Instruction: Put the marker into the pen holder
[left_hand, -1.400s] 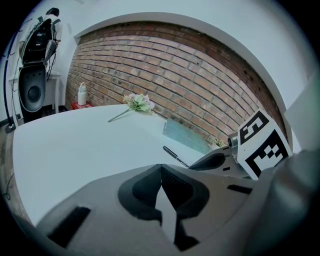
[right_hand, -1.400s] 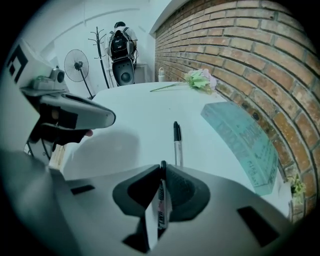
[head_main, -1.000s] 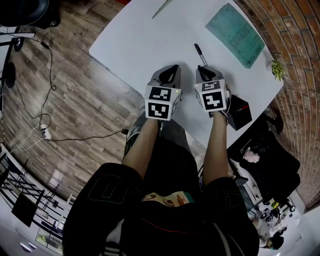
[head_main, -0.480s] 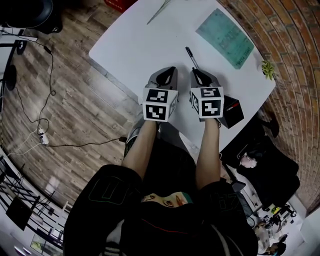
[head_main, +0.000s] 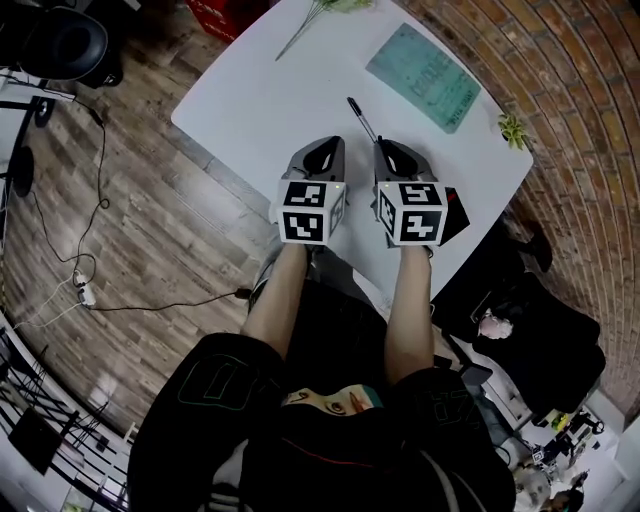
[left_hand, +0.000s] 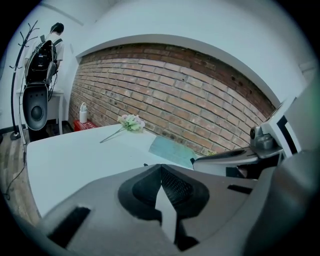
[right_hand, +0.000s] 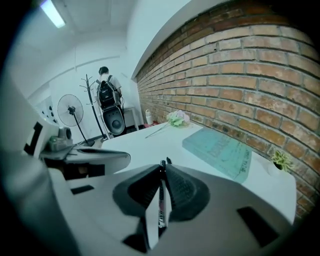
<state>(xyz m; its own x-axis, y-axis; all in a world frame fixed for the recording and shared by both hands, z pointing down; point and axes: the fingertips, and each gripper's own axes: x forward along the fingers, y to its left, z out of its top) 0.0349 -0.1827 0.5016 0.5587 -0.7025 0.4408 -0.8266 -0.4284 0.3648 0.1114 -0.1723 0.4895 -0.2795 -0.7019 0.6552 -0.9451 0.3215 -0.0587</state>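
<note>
A thin black marker (head_main: 357, 113) sticks out ahead of my right gripper (head_main: 383, 148), which is shut on it over the white table (head_main: 260, 90). In the right gripper view the marker (right_hand: 161, 202) lies pinched between the dark pads of the right gripper (right_hand: 162, 167). Beside it, my left gripper (head_main: 335, 145) is shut with nothing in it; its jaws meet in the left gripper view (left_hand: 160, 167). The black pen holder (head_main: 453, 215) stands at the table's near right edge, mostly hidden behind the right gripper's marker cube.
A green mat (head_main: 420, 75) lies at the table's far right, with a small plant (head_main: 513, 130) by the brick wall. A flower stem (head_main: 310, 15) lies at the far edge. A black chair (head_main: 540, 330) stands on the right; cables cross the wooden floor (head_main: 120, 200).
The head view has slid, so the table and both grippers sit lower and further left. The right cube now covers more of the pen holder. The marker stays in the right jaws.
</note>
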